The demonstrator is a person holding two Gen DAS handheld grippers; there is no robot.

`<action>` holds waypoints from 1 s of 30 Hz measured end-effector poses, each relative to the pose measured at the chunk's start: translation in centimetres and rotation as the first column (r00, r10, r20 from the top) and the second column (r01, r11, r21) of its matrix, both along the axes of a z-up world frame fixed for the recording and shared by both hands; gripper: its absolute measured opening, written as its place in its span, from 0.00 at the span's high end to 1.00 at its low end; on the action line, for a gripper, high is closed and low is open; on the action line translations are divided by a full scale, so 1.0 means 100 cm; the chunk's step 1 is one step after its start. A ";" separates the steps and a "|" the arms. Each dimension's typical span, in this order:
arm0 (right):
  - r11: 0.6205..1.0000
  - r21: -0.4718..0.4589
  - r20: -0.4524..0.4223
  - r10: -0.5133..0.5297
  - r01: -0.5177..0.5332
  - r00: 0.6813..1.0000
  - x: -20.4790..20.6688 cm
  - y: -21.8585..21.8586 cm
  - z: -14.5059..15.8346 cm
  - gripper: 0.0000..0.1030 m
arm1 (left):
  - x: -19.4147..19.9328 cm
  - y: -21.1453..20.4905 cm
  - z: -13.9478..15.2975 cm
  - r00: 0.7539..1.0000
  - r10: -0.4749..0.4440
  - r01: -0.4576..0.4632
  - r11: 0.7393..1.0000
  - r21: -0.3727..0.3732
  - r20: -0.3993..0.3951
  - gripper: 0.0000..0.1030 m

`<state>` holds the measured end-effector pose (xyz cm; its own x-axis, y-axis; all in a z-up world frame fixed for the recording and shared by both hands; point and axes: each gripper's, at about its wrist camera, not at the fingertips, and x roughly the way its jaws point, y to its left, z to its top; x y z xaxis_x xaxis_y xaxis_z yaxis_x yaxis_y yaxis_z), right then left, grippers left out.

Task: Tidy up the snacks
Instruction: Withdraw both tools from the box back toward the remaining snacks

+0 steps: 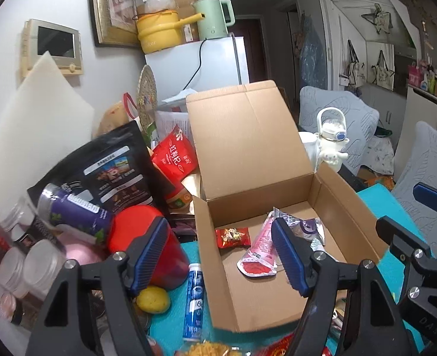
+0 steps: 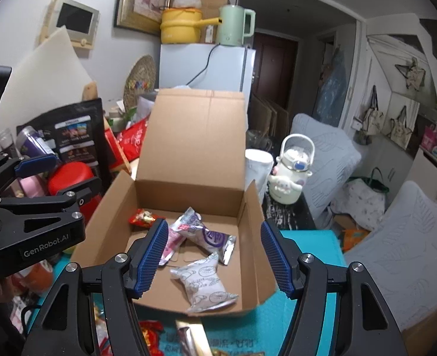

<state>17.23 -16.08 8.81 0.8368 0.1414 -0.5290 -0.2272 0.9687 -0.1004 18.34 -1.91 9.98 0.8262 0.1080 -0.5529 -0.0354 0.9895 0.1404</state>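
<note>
An open cardboard box (image 1: 331, 207) (image 2: 105, 222) stands on the teal table. Inside lie a small red candy packet (image 1: 232, 236) (image 2: 142, 217), a pink and white pouch (image 1: 261, 247), a purple and silver packet (image 2: 211, 237) and a white wrapped bun (image 2: 203, 284). My left gripper (image 1: 221, 259) is open and empty above the box's near left corner; it also shows at the left of the right wrist view (image 2: 52, 175). My right gripper (image 2: 215, 259) is open and empty above the box's near edge. A blue tube (image 1: 195, 298) and a lemon (image 1: 153, 299) lie left of the box.
Left of the box stand a red-lidded jar (image 1: 147, 246), a black pouch (image 1: 111, 172), a red bag (image 1: 175, 155) and several small jars (image 1: 25, 264). A white character bottle (image 2: 291, 173) stands right of the box. More snack wrappers (image 2: 150, 336) lie at the near table edge.
</note>
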 end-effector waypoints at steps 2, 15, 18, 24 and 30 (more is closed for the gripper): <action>1.000 0.000 0.015 -0.001 0.001 1.000 -0.011 -0.001 0.005 0.37 | -0.011 -0.001 0.004 1.000 -0.004 0.004 1.000 -0.002 0.009 0.30; 1.000 0.008 0.062 -0.014 0.013 0.998 -0.080 -0.011 0.019 0.37 | -0.079 -0.011 0.019 0.997 -0.063 0.064 0.998 -0.006 0.040 0.30; 1.000 0.008 0.060 -0.017 0.016 0.998 -0.097 -0.012 0.016 0.37 | -0.095 -0.013 0.017 0.996 -0.079 0.079 0.997 -0.003 0.042 0.30; 1.000 0.011 0.052 -0.016 0.015 0.999 -0.125 -0.014 0.006 0.37 | -0.121 -0.014 0.011 0.994 -0.095 0.095 0.995 0.001 0.047 0.30; 1.000 0.013 0.028 -0.012 0.012 1.000 -0.145 -0.013 -0.010 0.37 | -0.144 -0.017 -0.002 0.992 -0.121 0.121 0.993 0.007 0.037 0.30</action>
